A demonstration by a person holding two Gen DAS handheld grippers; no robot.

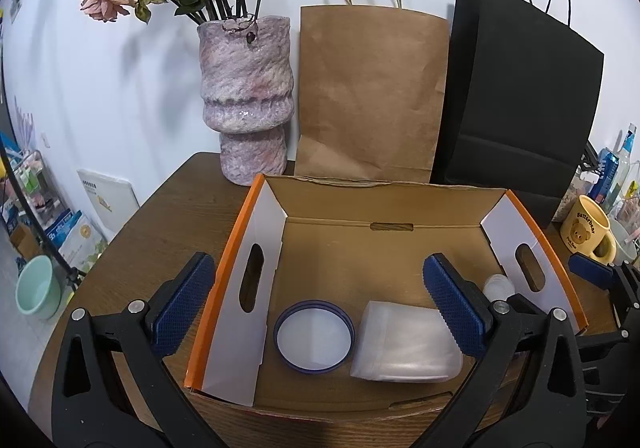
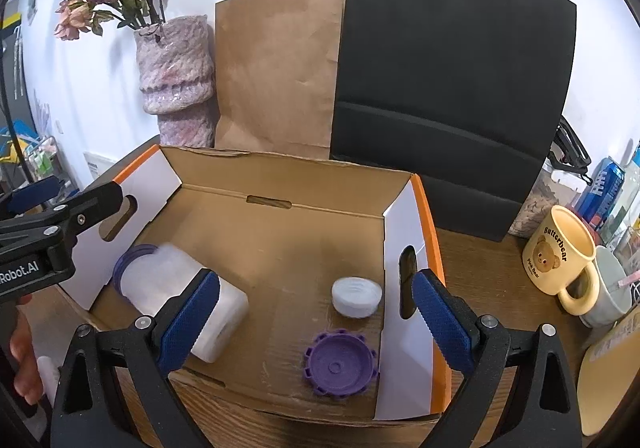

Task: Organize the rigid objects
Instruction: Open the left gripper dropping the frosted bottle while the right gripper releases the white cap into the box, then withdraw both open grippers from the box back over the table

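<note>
An open cardboard box (image 1: 384,204) with orange-edged white flaps stands on the wooden table; it also shows in the right wrist view (image 2: 280,180). Inside lie a clear plastic jar (image 1: 404,344) on its side, a blue-rimmed round lid (image 1: 314,336), a small white cap (image 2: 356,296) and a purple toothed lid (image 2: 340,364). The jar also shows in the right wrist view (image 2: 180,288). My left gripper (image 1: 320,304) is open and empty over the box's near left part. My right gripper (image 2: 316,316) is open and empty over the box's near right part.
A stone-look vase (image 1: 246,96) of dried roses, a brown paper bag (image 1: 370,96) and a black paper bag (image 1: 516,100) stand behind the box. A yellow bear mug (image 2: 560,260) and cans stand at the right. A mint bowl (image 1: 38,292) sits off the table's left.
</note>
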